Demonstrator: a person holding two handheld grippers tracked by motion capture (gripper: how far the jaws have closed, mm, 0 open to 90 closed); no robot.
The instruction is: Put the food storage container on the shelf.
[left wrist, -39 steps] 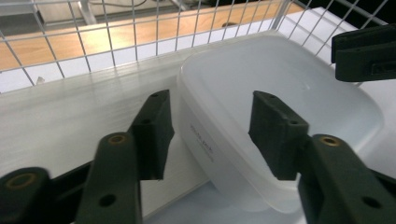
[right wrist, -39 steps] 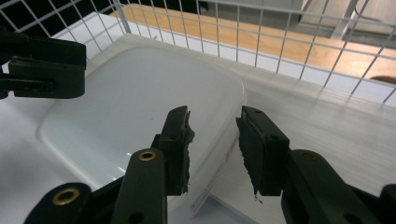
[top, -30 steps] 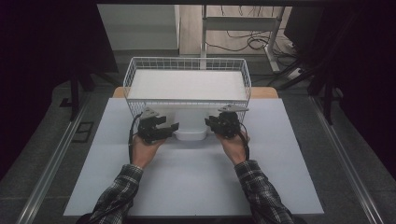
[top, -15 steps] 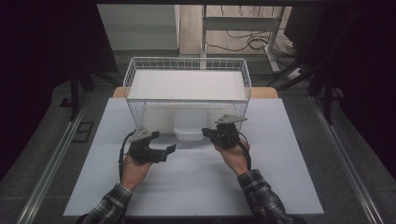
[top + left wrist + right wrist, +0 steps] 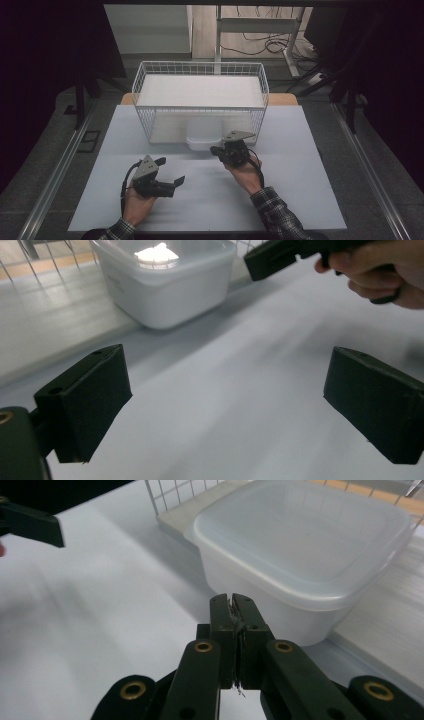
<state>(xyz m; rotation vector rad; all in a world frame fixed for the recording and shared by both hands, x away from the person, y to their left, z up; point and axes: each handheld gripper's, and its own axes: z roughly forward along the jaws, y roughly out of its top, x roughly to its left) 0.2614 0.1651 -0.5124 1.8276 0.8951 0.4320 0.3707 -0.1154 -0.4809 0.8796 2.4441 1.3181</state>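
Observation:
A translucent white lidded container [image 5: 202, 139] [image 5: 165, 277] [image 5: 310, 545] sits on the white table at the front of a white wire basket [image 5: 200, 70]. My right gripper [image 5: 215, 149] [image 5: 233, 600] is shut, its tips just in front of the container's right corner and slightly apart from it. Over bare table at the front left, my left gripper [image 5: 171, 170] [image 5: 225, 395] is wide open with nothing between its jaws, pointing right. The right hand and its gripper's jaw [image 5: 272, 257] appear far off in the left gripper view.
The basket stands on a wooden board [image 5: 282, 99] at the table's back edge. A white mat [image 5: 300, 190] covers the table around both hands. Metal rails [image 5: 55, 175] run along both sides. Cables [image 5: 260, 45] lie on the floor behind.
My left gripper has drawn back from the container toward the front left, its jaws now open. The right gripper has shifted slightly back and stays near the container.

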